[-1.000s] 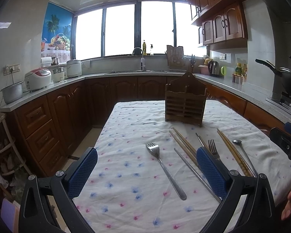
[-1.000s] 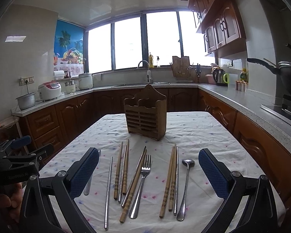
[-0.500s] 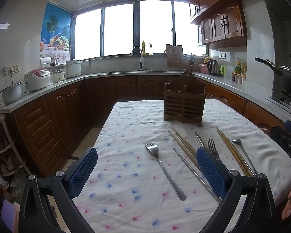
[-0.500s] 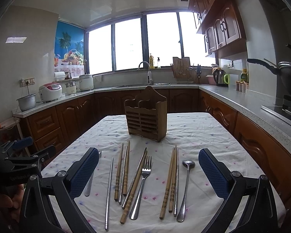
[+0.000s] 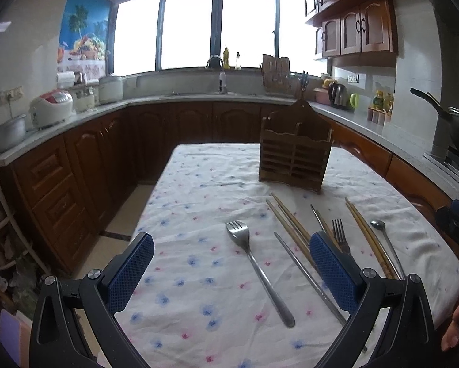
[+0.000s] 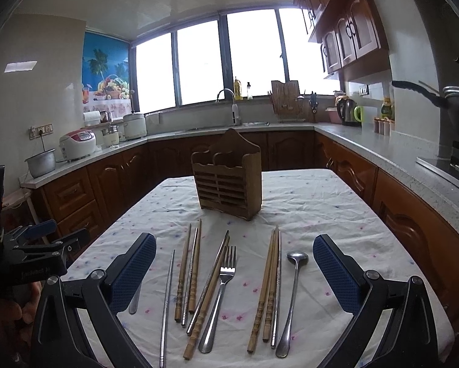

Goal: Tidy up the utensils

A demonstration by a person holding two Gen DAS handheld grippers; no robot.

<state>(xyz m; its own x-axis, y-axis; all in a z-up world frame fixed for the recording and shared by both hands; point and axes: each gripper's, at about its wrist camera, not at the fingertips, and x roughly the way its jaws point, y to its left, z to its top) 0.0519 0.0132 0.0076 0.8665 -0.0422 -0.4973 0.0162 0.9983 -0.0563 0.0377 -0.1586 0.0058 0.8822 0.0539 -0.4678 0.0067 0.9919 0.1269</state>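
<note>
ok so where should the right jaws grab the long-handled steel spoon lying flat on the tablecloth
Grip the long-handled steel spoon mid-handle, coming straight down from above with the open right gripper straddling the thin shaft. It lies flat, bowl toward the slatted wooden utensil holder, with clear cloth on its right and a metal chopstick close on its left.

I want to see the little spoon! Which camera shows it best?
The right wrist view: the spoon lies whole between the open fingers, bowl to handle tip. In the left wrist view the spoon sits far right, small, its handle end hidden behind the left gripper.
</note>
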